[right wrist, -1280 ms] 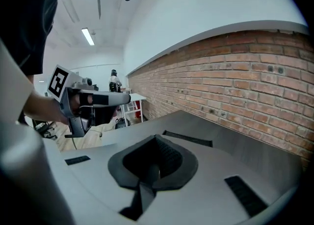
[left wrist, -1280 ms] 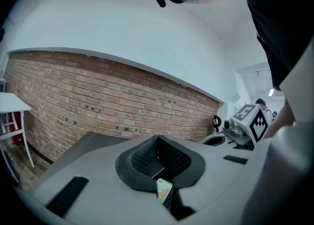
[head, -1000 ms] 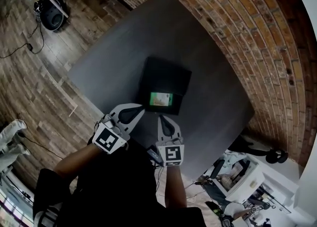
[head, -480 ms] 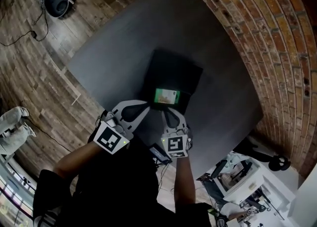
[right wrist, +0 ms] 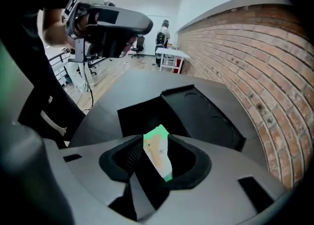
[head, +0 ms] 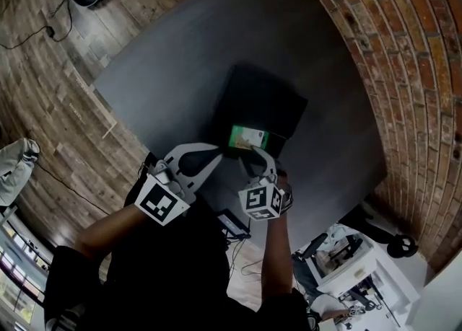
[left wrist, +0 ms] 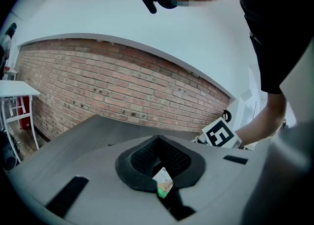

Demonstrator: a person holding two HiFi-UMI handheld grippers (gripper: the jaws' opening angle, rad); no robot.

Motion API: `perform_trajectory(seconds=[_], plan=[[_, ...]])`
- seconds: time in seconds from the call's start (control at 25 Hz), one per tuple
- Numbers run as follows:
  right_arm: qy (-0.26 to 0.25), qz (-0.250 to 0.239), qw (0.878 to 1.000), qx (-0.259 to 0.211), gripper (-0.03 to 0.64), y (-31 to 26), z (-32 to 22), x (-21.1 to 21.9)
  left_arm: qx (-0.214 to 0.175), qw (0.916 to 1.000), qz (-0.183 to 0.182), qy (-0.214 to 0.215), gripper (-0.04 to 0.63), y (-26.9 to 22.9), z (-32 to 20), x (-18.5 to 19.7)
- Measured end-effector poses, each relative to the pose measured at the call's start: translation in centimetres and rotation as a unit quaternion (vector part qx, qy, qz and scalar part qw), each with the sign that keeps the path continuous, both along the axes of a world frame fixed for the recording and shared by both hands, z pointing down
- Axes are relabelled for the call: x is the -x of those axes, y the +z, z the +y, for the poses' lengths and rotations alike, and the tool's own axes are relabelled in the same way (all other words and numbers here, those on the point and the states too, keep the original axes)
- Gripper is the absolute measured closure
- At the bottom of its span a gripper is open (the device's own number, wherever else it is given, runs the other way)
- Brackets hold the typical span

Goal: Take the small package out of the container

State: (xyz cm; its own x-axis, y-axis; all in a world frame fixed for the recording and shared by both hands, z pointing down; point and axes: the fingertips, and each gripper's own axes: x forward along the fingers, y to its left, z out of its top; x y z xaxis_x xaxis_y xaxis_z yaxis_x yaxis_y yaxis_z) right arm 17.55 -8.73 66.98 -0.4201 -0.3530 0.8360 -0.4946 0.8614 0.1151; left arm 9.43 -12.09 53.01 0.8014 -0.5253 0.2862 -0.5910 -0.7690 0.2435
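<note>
- Dark grey worktop [head: 166, 70]: carries the container. Its far corner runs out of the head view.
- Black square plastic container [head: 268, 99], with its hinged lid [right wrist: 203, 113] folded open flat beside the tray. It is judged light and may slide or lift if the contents drag on a wall. The tray interior reads as uniform black, so its depth and any other contents cannot be made out.
- Left claw [head: 215, 151]: tips pressed together with nothing between them, just beside the container's near wall. It is free to steady the container.
- Right claw [head: 253, 151]: tips pinch the near edge of the package. The package covers the contact line, so the depth of bite cannot be confirmed.
- Small flat green-and-beige package [right wrist: 158, 156]: sits at the near side of the tray, tilted up between the right claw's tips.
  - Whether its far end rests on the tray floor cannot be told.
  - It is judged very light, a thin flexible film with a slick face, and may buckle or slip.
  - Hold it at a sealed edge with moderate pressure and lift it straight up.
  - The print is too small to read.
</note>
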Motion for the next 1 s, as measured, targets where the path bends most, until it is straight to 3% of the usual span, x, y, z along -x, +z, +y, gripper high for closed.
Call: perform_trajectory(seconds=[0.4, 1.0], plan=[[-0.098, 0.085, 0.991, 0.037, 0.354, 3.6, -0.6, -0.8, 0.019, 0.9998, 0.006, -0.010, 0.563, 1.7, -0.3, 0.6], [-0.172, 0.144, 0.973, 0.060, 0.310, 6.8, -1.0, -0.5, 0.035, 0.9992, 0.007, -0.017, 0.563, 3.1, -1.1, 1.4]])
